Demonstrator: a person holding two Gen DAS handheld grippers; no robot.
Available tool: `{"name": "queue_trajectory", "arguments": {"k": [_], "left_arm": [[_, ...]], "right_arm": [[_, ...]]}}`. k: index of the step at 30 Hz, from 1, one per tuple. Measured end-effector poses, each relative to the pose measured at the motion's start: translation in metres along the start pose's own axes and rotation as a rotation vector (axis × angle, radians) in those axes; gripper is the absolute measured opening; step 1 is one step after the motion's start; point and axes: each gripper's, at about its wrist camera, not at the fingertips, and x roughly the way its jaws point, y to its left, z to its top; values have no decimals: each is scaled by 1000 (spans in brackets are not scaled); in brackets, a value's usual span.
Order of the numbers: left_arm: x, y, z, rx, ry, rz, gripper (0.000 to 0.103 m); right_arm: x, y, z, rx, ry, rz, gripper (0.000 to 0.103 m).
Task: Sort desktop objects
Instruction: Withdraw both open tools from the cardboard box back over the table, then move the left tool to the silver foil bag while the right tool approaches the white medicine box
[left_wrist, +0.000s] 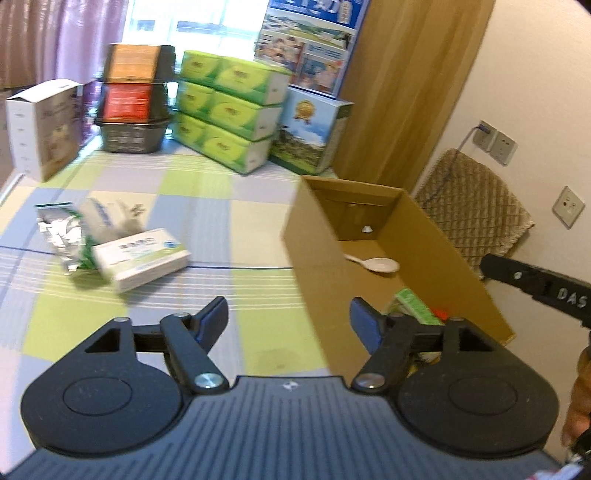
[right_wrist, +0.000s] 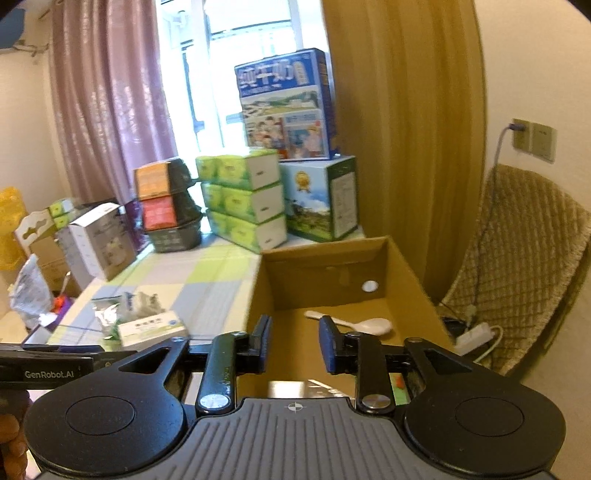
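Note:
An open cardboard box (left_wrist: 317, 258) stands on the checked tablecloth, right of centre. Inside lie a white spoon (left_wrist: 376, 264), a green packet (left_wrist: 415, 304) and something red. Left of the box are a white medicine box (left_wrist: 142, 258), a silver foil pouch (left_wrist: 62, 232) and a blurred white pack (left_wrist: 107, 216). My left gripper (left_wrist: 288, 319) is open and empty, straddling the box's near left wall. My right gripper (right_wrist: 293, 343) is open and empty above the cardboard box (right_wrist: 258, 291), with the spoon (right_wrist: 369, 325) just beyond its fingertips. The medicine box (right_wrist: 151, 328) shows at left.
Stacked green tissue packs (left_wrist: 229, 114), milk cartons (left_wrist: 310, 136), a black basket with orange and red packs (left_wrist: 133, 99) and a white carton (left_wrist: 40, 125) line the table's far edge. A padded chair (right_wrist: 528, 266) and a power strip (right_wrist: 476, 334) are at right. A hand (left_wrist: 580, 398) holds the other gripper.

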Motion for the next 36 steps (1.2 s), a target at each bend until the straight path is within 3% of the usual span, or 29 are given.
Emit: {"name": "queue_trajectory", "arguments": {"k": [7,12,15,26,36], "left_arm": [[-28,55,-10,-25,-17,92,85],[-44,93,-17,-42,-21,167,93],[-50,115,-21,-55,-23,205,97],[-34,174,-25,-54,14,318,101],[10,227,-20,-98,35,368,101]], "right_arm": [[5,46,-1,-57,6,71,58],[14,79,-4,-102,16,115,88],[22,96,-8,-129,28,135,99],[66,134,-32,-173,132,176,101],[136,156,-49,-71,227,204,101]]}}
